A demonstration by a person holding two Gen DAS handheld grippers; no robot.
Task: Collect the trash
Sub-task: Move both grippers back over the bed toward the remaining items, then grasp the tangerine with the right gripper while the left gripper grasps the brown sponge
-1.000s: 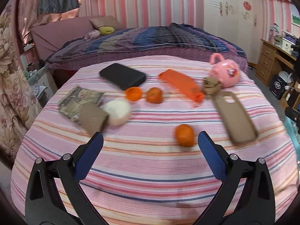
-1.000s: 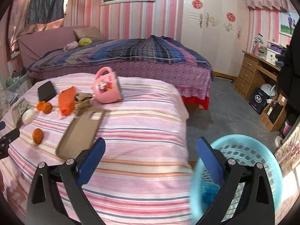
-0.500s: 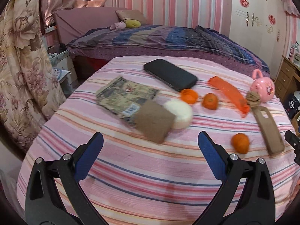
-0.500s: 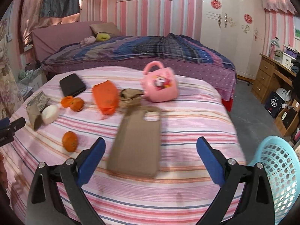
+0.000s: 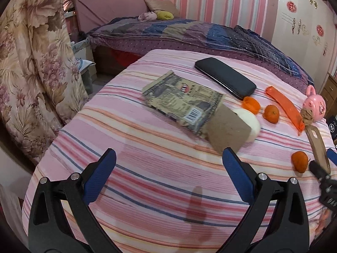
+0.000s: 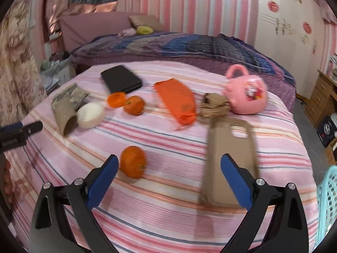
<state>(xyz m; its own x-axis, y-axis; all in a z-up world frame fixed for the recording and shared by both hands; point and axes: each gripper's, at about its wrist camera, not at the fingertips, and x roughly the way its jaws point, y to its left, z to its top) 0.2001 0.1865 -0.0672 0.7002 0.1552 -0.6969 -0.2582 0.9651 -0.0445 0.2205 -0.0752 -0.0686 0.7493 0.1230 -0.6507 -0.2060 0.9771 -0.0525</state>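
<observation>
Both tongs hung spread wide and empty above the striped bedcover (image 5: 130, 147). The left tongs (image 5: 168, 166) faced a cluster of litter at about one o'clock: a printed wrapper (image 5: 181, 103) lying flat, and a cardboard tube (image 5: 228, 128) resting against a white ball (image 5: 251, 124). In the left view the tube lay just past the right blade, touching the wrapper's near corner. Its long axis ran from roughly eleven to five o'clock, slanted across the line of the jaws and not square to it.

From the right tongs (image 6: 168, 179) the same cardboard tube (image 6: 65, 118) sat far off at ten o'clock, open end towards the camera, with the wrapper (image 6: 69, 97) behind it. Nearer the right tongs were an orange (image 6: 133, 162) just beside the left blade and a tan phone case (image 6: 229, 160) partly behind the right blade; neither looked like rubbish. An orange bag (image 6: 175, 99) and a crumpled brown paper wad (image 6: 213, 105) lay at twelve to one o'clock, mid-bed. The basket (image 6: 327, 208) showed at the right edge, at about four o'clock.

The left hand was plainly nearer the tube and wrapper; I judged it would need to swing right and turn to straddle the tube.
</observation>
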